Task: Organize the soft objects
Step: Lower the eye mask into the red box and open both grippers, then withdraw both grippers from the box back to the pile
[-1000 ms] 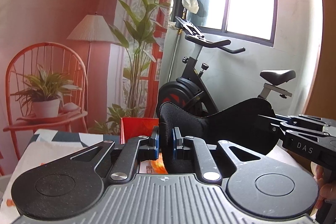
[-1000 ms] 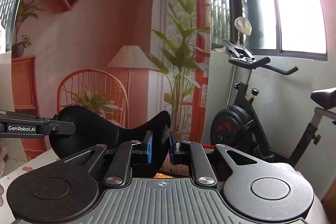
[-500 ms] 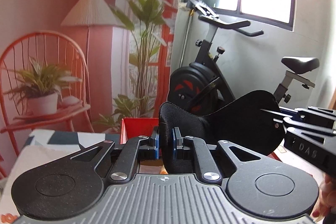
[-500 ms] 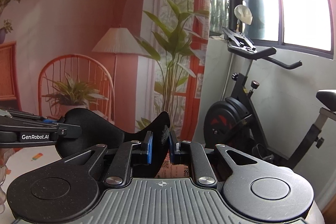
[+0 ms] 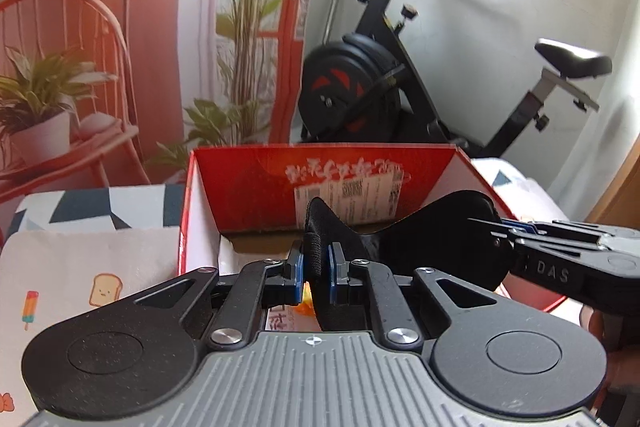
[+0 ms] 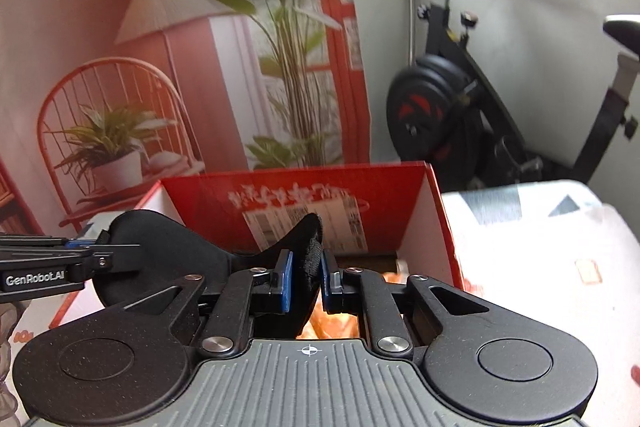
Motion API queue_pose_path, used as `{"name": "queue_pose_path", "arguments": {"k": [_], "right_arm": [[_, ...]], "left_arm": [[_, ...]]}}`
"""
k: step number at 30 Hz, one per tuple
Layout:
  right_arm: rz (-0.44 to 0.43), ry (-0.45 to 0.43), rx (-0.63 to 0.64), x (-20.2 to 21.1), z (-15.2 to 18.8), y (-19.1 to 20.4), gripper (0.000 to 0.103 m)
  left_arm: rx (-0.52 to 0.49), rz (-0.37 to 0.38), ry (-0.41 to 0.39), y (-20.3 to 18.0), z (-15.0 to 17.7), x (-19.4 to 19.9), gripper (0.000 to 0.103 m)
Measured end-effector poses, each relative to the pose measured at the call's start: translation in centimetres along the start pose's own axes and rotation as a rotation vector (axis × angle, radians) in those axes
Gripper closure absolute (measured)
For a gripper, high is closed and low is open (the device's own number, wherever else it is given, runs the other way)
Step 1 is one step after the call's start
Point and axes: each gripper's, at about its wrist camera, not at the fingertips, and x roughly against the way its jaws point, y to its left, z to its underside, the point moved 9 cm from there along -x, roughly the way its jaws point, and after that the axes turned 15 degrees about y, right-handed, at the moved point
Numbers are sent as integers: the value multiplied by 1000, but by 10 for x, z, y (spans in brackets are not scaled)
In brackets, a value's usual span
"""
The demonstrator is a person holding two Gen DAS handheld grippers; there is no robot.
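A black soft eye mask [image 5: 436, 235] is stretched between my two grippers, above the open red cardboard box [image 5: 240, 179]. My left gripper [image 5: 314, 267] is shut on the mask's left end. My right gripper [image 6: 306, 273] is shut on its right end; the mask [image 6: 168, 251] runs leftward from there. In the left wrist view the right gripper [image 5: 500, 231] comes in from the right. In the right wrist view the left gripper [image 6: 102, 247] comes in from the left. The red box [image 6: 436, 219] holds something orange [image 6: 332, 323] under the mask.
The box stands on a white patterned cloth [image 5: 80, 267]. Behind it are a wall backdrop with a printed chair, lamp and plants [image 5: 60, 75], and a black exercise bike [image 5: 360, 87] by a window.
Both grippers have tilted and moved down with the mask, bringing the red box into full view beneath it. Both stay shut on the mask.
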Motion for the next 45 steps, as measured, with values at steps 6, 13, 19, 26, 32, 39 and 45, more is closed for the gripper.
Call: {"name": "queue_pose_path", "arguments": {"k": [6,13,19,26,32,39,45], "right_arm": [[-7,69,-36,-15,6,-9,91],[33,125,-13,-26,12,-6,92],[60,149,-7,-31,21,-8,92],[120,28,69,-7,14,-7,54],[117,-43,121,26,20,-3,25],[49,-141,154,71,58,10,0],[24,-145,160,90,109,18,0]], "left_arm": [[-17,-1,73,-2,3,-17,90],[-58,-15,129,-8,13,-30,90],[-66,-30,154,-11,21,-41,90],[-65,-56,54,-3,13,-14,33],[-14,-41,-24,7,22,28,26],[35,-46,-97,10,65,70,23],[79,-10,-92,7,124,81,23]]}}
